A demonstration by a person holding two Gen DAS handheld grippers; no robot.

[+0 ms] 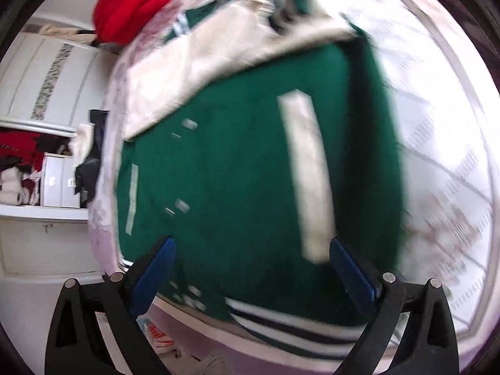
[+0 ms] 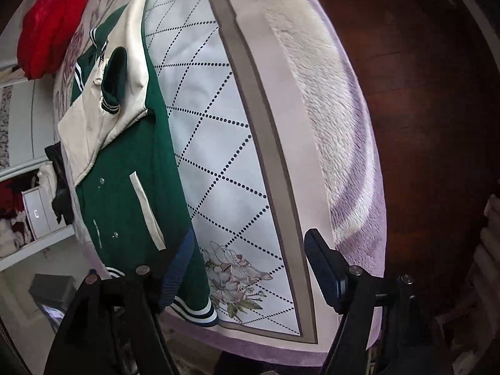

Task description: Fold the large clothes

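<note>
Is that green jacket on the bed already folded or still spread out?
Partly folded: the green jacket lies flat, both cream sleeves crossed over its chest, hem unfolded.

Matt green cloth jacket with glossy cream sleeves; fuzzy lilac blanket.

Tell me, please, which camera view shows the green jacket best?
The right wrist view: the jacket appears sharp and almost whole there, with cream sleeves folded across its front. The left wrist view shows the jacket closer but blurred, its collar end cut off.

Left gripper, right gripper: black triangular frames, blue ribbed jaws, round silver pivot screws.
</note>
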